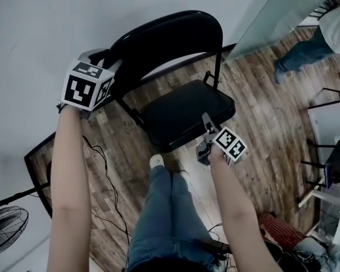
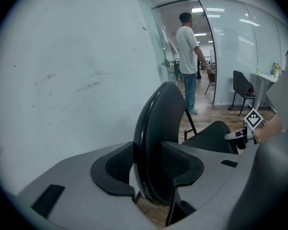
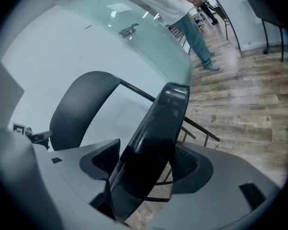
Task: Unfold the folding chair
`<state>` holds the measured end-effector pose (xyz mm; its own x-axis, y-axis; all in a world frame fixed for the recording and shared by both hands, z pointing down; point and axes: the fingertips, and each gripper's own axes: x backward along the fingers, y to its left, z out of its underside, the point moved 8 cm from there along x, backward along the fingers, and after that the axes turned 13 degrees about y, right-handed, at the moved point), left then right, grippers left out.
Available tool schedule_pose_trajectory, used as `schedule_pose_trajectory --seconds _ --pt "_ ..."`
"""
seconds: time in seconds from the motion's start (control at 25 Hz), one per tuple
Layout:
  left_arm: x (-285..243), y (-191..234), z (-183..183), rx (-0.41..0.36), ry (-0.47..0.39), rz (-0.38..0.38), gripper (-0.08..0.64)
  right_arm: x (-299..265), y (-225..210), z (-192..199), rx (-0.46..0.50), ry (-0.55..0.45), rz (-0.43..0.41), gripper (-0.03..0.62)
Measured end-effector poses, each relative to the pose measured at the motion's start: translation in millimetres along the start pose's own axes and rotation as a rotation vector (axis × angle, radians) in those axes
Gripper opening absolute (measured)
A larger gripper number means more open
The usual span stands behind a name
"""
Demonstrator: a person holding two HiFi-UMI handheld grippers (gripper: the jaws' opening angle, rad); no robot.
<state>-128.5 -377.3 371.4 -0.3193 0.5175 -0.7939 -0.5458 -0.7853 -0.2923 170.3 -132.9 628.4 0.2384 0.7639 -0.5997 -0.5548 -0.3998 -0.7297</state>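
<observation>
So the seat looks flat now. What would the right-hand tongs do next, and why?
Probably slide the right tongs back off the front edge of the seat. The seat lies down flat and its edge sits loosely between the open tongs, so there seems nothing left to pull. The left tongs grip the backrest, which should keep it steady.

We see a smooth, glossy black backrest [image 1: 170, 38], a padded seat [image 1: 184, 115] with a duller sheen, a thin black-painted metal frame [image 1: 217, 67], a grainy wood-plank floor [image 1: 260, 129], a smooth matt white wall [image 1: 39, 21], and the left gripper [image 2: 145, 171] in matt grey plastic with rough, textured black pads [image 2: 116, 164].
</observation>
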Motion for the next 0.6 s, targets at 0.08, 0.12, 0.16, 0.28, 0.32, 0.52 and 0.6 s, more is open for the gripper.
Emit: schedule_pose_trajectory --seconds 0.08,0.12,0.16,0.28,0.32,0.52,0.6 --pt "-2 -4 3 0.004 -0.001 -0.003 0.164 4 -11 6 -0.046 0.003 0.014 0.321" --pt "-3 -7 5 0.005 0.000 -0.003 0.164 6 -17 10 -0.060 0.004 0.018 0.321" --pt "-3 -9 7 0.005 0.001 -0.003 0.164 8 -22 14 -0.068 0.007 0.020 0.324" --pt "-5 -17 10 0.013 0.004 -0.010 0.164 14 -40 22 -0.079 0.029 0.013 0.330" --pt "-7 -19 11 0.019 0.004 -0.014 0.164 16 -46 23 -0.085 0.040 0.009 0.333" --pt "-15 -28 16 0.040 0.005 -0.024 0.164 22 -74 36 -0.130 0.064 0.002 0.353" --pt "-19 -30 20 0.045 0.002 -0.024 0.164 24 -84 41 -0.148 0.056 0.009 0.353"
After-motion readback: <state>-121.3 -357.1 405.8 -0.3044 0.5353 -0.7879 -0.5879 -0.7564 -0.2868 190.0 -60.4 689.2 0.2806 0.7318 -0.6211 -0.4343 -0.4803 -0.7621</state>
